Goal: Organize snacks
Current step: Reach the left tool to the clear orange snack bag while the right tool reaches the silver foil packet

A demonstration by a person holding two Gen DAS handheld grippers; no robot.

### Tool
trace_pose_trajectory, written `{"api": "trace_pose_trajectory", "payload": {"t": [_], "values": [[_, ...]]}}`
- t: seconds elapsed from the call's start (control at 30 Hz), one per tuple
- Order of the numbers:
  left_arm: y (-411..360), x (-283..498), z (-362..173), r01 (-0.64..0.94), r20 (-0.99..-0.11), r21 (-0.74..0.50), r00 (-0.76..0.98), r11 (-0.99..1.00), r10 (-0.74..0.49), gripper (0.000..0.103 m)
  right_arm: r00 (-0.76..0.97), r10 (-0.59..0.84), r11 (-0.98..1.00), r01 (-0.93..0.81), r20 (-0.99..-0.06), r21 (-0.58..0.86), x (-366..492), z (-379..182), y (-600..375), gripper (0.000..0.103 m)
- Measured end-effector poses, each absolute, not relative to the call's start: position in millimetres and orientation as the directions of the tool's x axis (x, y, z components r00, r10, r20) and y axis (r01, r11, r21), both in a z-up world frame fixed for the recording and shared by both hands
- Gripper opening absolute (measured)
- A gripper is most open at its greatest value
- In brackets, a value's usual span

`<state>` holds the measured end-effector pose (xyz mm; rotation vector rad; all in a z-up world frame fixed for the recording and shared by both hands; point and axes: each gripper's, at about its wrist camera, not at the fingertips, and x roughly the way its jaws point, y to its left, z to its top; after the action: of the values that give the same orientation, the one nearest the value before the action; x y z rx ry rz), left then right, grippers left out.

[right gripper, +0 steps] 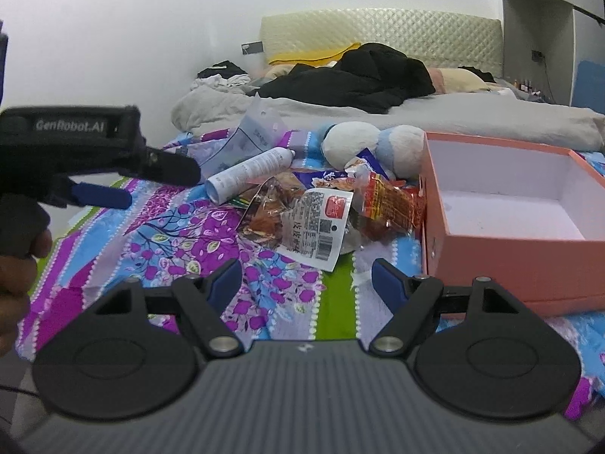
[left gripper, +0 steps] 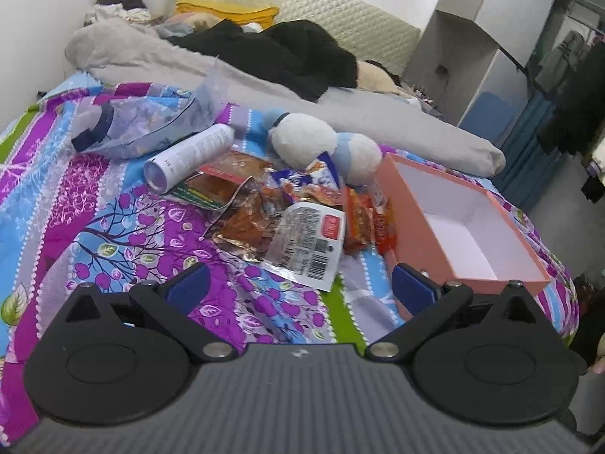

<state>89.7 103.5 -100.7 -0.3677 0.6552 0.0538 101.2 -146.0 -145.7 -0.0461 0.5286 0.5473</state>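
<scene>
Left wrist view: left hand-held gripper (left gripper: pixel 300 285) low over the bed (left gripper: pixel 113 227), jaws wide apart, nothing between the blue pads (left gripper: pixel 188 288). Just ahead, a heap of snacks (left gripper: pixel 298 208) on the patterned quilt: a clear packet (left gripper: pixel 308 244) with barcode and red label nearest, brown crinkled wrappers to its left, orange-red packets (left gripper: pixel 368 223) to its right, touching the box (left gripper: pixel 469 261). Pink, white inside, open-topped, empty, lying right of the heap. Behind the heap, a white spray can (left gripper: pixel 191 157) on its side, a plush toy (left gripper: pixel 321 142) in white and blue, a clear bag (left gripper: pixel 147 125) further left. Grey duvet and black clothes beyond.

Right wrist view: right hand-held gripper (right gripper: pixel 306 278) also spread wide, holding nothing, pointed at the same heap (right gripper: pixel 325 208). Barcode packet (right gripper: pixel 319 227) straight ahead, orange-red packets (right gripper: pixel 389 204) against the box wall (right gripper: pixel 503 265) at right. Left hand-held gripper (right gripper: pixel 124 185) seen side-on at left, above the quilt, clear of the snacks; part of a hand (right gripper: pixel 19 261) below it at the edge.
</scene>
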Motion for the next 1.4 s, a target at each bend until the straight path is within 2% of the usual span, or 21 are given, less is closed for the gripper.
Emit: {"api": "trace_pose_trajectory", "payload": {"t": [0.17,0.33,0.43,0.57,0.73,0.9,1.27,1.33,1.4], "values": [[121.4,116.3,-126.6,-0.180,-0.618,-0.341,0.782,0.923,-0.076,0.102,0.731,0.469,0.856,-0.514,-0.495,0.053,124.3,-160.1,-134.1,0.077],[135.5,152.3,-156.8,-0.207,-0.641,-0.390,0.760,0.897,-0.103,0.102,0.735,0.424,0.860,-0.510,-0.529,-0.019,152.6,-183.7,-122.3,0.071],[140.6,176.2,-174.8,-0.226,-0.650,-0.405,0.753,0.886,-0.105,0.103,0.750,0.375,0.852,-0.511,-0.544,-0.117,168.8,-198.5,-111.2,0.057],[144.9,204.9,-194.2,-0.258,-0.661,-0.394,0.747,0.882,-0.077,0.103,0.772,0.332,0.827,-0.515,-0.542,-0.227,188.5,-216.6,-99.2,0.055],[154.1,232.0,-208.9,-0.287,-0.688,-0.356,0.725,0.890,-0.041,0.103,0.793,0.292,0.769,-0.527,-0.535,-0.362,206.5,-236.2,-85.5,0.048],[164.4,244.1,-215.2,-0.297,-0.682,-0.400,0.728,0.867,-0.065,0.103,0.790,0.276,0.706,-0.553,-0.547,-0.443,219.3,-250.7,-75.6,0.047],[144.6,275.6,-225.6,-0.146,-0.728,-0.258,0.680,0.955,-0.092,0.103,0.783,0.319,0.567,-0.609,-0.533,-0.555,230.1,-268.1,-56.1,0.043],[140.3,278.1,-227.2,-0.130,-0.726,-0.226,0.684,0.965,-0.078,0.102,0.780,0.331,0.548,-0.618,-0.532,-0.565,229.0,-270.0,-52.4,0.036],[138.0,280.2,-229.8,-0.116,-0.727,-0.211,0.682,0.971,-0.076,0.102,0.777,0.338,0.530,-0.623,-0.531,-0.575,227.0,-271.2,-48.1,0.034]]}}
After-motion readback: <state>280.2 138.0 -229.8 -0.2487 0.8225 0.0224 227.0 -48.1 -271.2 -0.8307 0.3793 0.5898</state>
